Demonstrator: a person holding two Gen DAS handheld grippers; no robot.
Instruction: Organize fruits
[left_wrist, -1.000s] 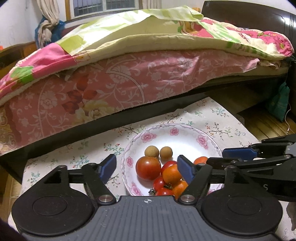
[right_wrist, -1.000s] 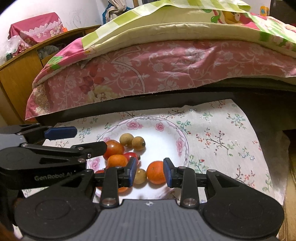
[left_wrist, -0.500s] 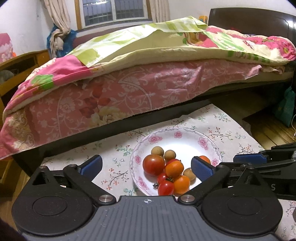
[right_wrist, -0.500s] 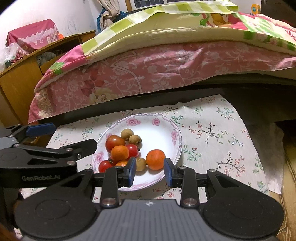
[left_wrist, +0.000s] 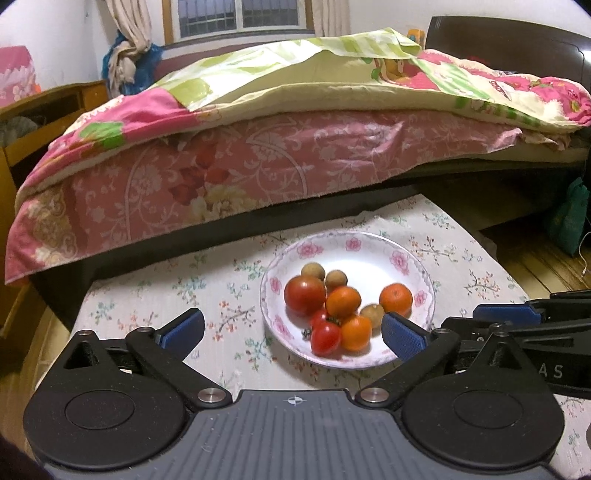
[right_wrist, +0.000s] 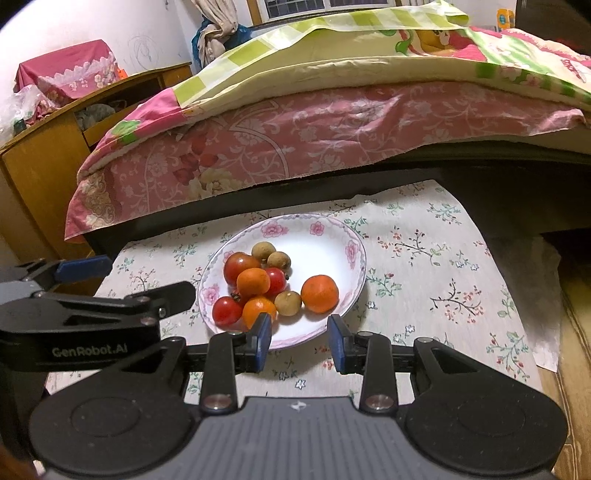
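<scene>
A white plate with pink flowers (left_wrist: 351, 236) (right_wrist: 354, 251) sits on a floral tablecloth (left_wrist: 221, 288). In it lie a big red tomato (left_wrist: 304, 295), small red tomatoes (right_wrist: 226, 311), three oranges (right_wrist: 319, 293) and brown longans (left_wrist: 313, 271). My left gripper (left_wrist: 291, 332) hangs wide open, short of the plate's near rim, with nothing held. Its arm shows at the left of the right wrist view (right_wrist: 83, 267). My right gripper (right_wrist: 301, 343) stands just short of the rim with a narrow gap and nothing between its pads (right_wrist: 264, 341).
A bed with a pink sheet (left_wrist: 258, 173) and a patchwork quilt rises right behind the table. A wooden cabinet (right_wrist: 48, 162) stands at the left. A green bag (left_wrist: 569, 218) lies on the wooden floor at the right. The cloth right of the plate (right_wrist: 443, 266) is bare.
Both grippers have drawn back from the plate toward me. The left jaws have spread wide. The orange that sat between the right pads now lies on the plate ahead of them.
</scene>
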